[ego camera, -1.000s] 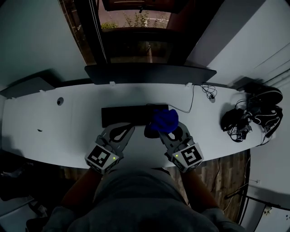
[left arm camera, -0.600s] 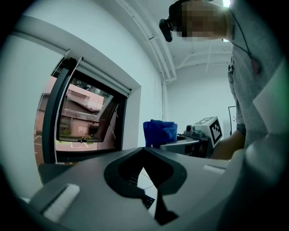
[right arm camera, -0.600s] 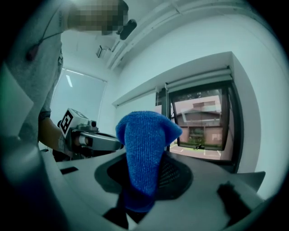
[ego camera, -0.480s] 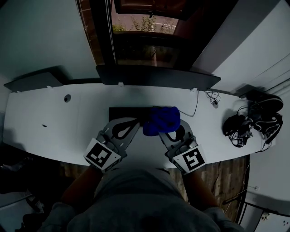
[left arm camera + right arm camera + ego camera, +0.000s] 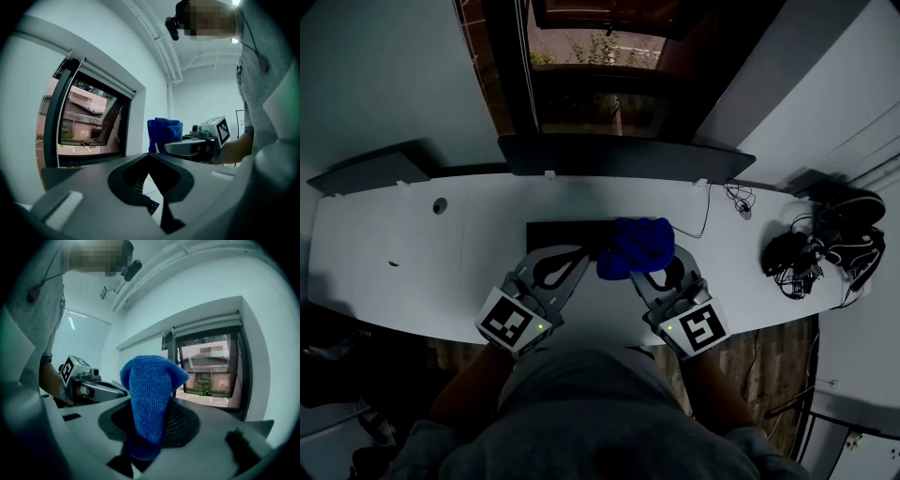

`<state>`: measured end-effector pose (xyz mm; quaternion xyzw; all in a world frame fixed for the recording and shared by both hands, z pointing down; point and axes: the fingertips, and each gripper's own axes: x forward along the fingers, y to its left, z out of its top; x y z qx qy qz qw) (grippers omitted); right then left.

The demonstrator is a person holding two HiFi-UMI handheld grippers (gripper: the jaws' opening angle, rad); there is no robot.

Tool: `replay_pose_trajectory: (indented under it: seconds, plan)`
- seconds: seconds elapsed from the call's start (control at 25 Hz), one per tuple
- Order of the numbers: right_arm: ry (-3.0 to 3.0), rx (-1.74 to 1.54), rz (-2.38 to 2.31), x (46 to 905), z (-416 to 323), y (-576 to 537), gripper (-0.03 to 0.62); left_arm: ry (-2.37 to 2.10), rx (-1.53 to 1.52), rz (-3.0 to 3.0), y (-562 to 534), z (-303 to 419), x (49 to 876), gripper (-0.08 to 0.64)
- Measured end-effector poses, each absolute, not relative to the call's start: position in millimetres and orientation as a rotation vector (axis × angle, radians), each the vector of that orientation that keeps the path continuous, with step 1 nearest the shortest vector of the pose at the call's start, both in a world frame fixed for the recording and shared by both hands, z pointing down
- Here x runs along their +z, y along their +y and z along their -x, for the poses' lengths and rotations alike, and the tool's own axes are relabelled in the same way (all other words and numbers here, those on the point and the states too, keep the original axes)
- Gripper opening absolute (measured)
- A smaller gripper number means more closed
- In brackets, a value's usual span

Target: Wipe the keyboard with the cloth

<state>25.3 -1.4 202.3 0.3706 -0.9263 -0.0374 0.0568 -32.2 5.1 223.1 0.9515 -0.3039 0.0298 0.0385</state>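
A black keyboard (image 5: 558, 234) lies on the white desk (image 5: 412, 262) in front of me. The blue cloth (image 5: 636, 246) bunches over the keyboard's right end and hides that part. My right gripper (image 5: 639, 268) is shut on the cloth (image 5: 150, 390), which stands up out of the jaws in the right gripper view. Just left of it, my left gripper (image 5: 566, 264) hovers at the keyboard's near edge, shut with nothing in it. Both grippers tilt upward, so their own views show wall and window. The left gripper view shows the cloth (image 5: 163, 133) and the right gripper (image 5: 197, 146) beside it.
A dark monitor (image 5: 619, 155) stands behind the keyboard, under a window. A thin cable (image 5: 709, 208) runs across the desk to the right. Headphones and tangled cables (image 5: 811, 248) lie at the far right. A round hole (image 5: 440, 204) sits at the left.
The head view has shifted a little. The right gripper and cloth stay over the keyboard's right end, the cloth slightly further onto the keys. The left gripper has barely moved.
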Motion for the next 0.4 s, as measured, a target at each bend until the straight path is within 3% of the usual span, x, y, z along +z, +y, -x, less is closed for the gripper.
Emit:
replay_pose_trajectory:
  seconds: [0.4]
  plan:
    - [-2.788,-0.108,-1.145,205.9,-26.1,-2.4,0.133,-0.934,0.093,-2.925,1.8,33.9,231.4,0.009]
